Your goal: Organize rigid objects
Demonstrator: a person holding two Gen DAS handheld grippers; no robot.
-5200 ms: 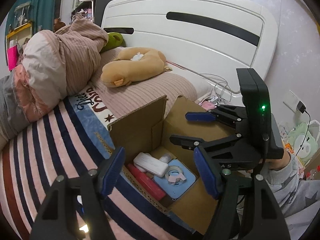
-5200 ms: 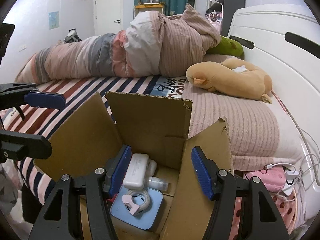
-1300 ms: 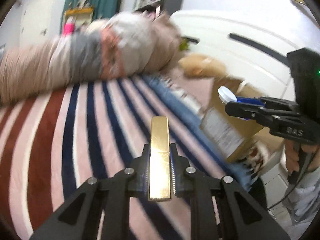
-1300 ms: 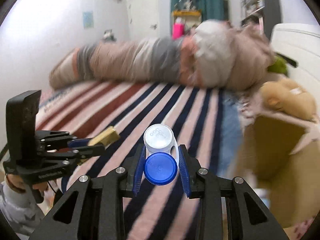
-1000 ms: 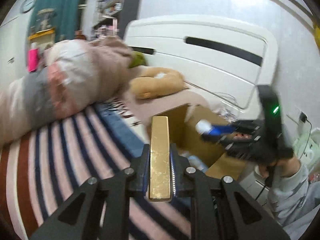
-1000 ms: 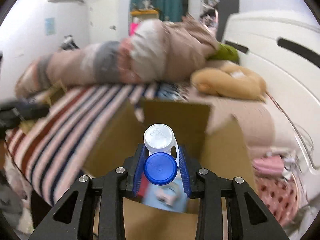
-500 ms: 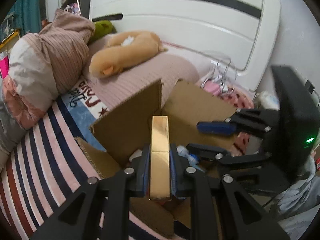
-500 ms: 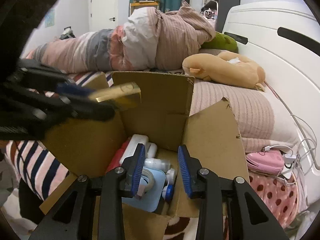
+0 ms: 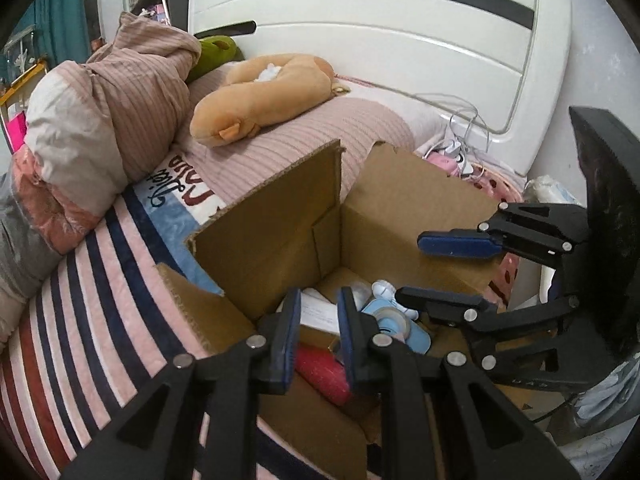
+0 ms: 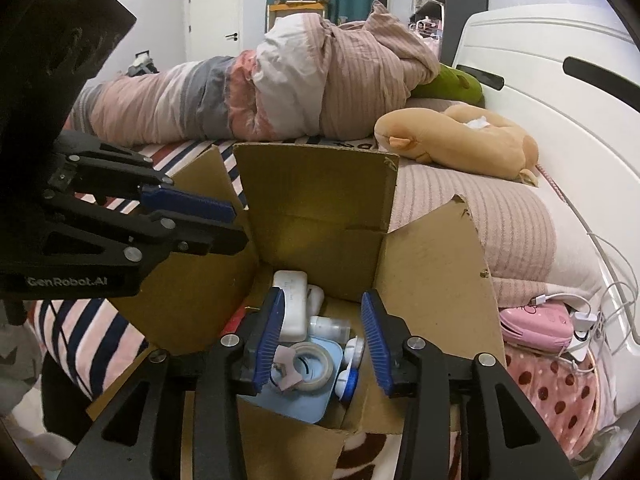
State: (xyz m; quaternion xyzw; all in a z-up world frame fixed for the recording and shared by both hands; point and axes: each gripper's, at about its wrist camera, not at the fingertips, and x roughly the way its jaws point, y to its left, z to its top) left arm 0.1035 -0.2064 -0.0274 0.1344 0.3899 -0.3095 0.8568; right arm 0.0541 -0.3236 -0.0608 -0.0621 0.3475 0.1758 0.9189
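Note:
An open cardboard box (image 9: 400, 208) (image 10: 320, 200) stands at the bed's edge. Inside lie a white case (image 10: 292, 304), a tape roll (image 10: 312, 364) on a light blue box (image 10: 288, 404), a blue-and-white cap piece (image 10: 348, 372), small white bottles (image 10: 332, 326) and a red item (image 9: 324, 372). My left gripper (image 9: 318, 336) is open and empty just above the box's near side; it also shows in the right wrist view (image 10: 208, 220). My right gripper (image 10: 324, 344) is open and empty over the box; it also shows in the left wrist view (image 9: 448, 268).
The box rests against a striped blanket (image 9: 80, 320). A tan plush toy (image 9: 260, 92), a rolled quilt (image 10: 280, 92) and a white headboard (image 9: 400, 40) lie behind. A pink pouch (image 10: 536, 326) and white cables (image 10: 592, 312) sit to the right of the box.
The left gripper has opened and no longer holds the gold bar. The right gripper's jaws have opened wider. Both stay over the box.

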